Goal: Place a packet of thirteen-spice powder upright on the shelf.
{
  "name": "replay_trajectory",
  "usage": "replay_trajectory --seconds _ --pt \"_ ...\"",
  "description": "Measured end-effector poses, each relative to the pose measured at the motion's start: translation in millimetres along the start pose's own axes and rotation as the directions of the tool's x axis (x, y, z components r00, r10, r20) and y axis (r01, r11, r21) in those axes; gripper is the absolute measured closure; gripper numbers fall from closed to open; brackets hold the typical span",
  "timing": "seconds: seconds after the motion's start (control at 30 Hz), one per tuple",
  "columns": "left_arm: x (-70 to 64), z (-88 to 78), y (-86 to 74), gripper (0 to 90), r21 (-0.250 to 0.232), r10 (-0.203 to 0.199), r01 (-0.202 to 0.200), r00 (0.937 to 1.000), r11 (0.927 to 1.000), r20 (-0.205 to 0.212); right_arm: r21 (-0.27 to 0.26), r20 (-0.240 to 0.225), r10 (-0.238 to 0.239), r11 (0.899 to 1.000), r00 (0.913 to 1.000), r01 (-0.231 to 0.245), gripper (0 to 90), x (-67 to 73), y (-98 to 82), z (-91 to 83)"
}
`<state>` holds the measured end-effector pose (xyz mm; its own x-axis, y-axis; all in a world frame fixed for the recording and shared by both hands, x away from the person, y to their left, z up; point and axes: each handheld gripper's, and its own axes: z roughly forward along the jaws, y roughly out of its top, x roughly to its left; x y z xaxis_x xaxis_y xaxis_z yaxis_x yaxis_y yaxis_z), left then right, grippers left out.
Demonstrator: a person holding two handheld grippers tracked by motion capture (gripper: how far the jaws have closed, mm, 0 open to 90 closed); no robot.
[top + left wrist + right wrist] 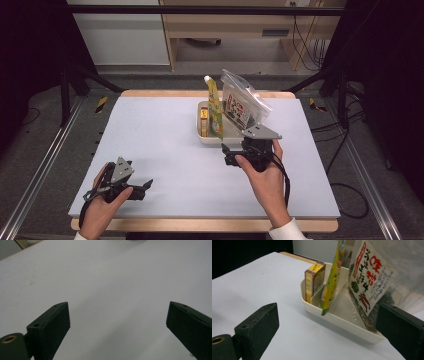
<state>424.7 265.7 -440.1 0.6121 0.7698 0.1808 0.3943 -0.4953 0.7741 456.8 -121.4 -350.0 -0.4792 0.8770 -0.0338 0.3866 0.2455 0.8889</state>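
Right gripper (233, 153) agape beside white tray (210, 139) on pale table (160, 145), dark room.

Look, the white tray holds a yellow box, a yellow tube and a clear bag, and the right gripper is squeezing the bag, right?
Not quite. The right gripper is open and squeezes nothing; the right gripper view shows its jaws wide apart before the white tray. The yellow box, yellow tube and clear bag do stand in it.

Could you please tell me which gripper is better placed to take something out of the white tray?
Probably the right gripper: open, it sits just before the white tray; the left gripper is off by the table's near-left corner.
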Motion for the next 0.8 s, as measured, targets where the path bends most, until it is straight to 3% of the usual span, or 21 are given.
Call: replay_trajectory --seconds 0.4,0.8 --pt "-0.3 0.4 -0.3 4.0 -0.001 0.001 -0.001 1.0 1.0 -0.002 0.001 0.03 0.029 1.0 0.9991 -0.029 4.5 -16.2 -15.8 -14.1" --pt "-0.1 0.0 -0.4 4.0 -0.005 0.006 -0.006 1.0 1.0 -0.003 0.015 0.074 0.028 0.999 0.9969 -0.029 4.6 -31.9 -34.3 -26.2"
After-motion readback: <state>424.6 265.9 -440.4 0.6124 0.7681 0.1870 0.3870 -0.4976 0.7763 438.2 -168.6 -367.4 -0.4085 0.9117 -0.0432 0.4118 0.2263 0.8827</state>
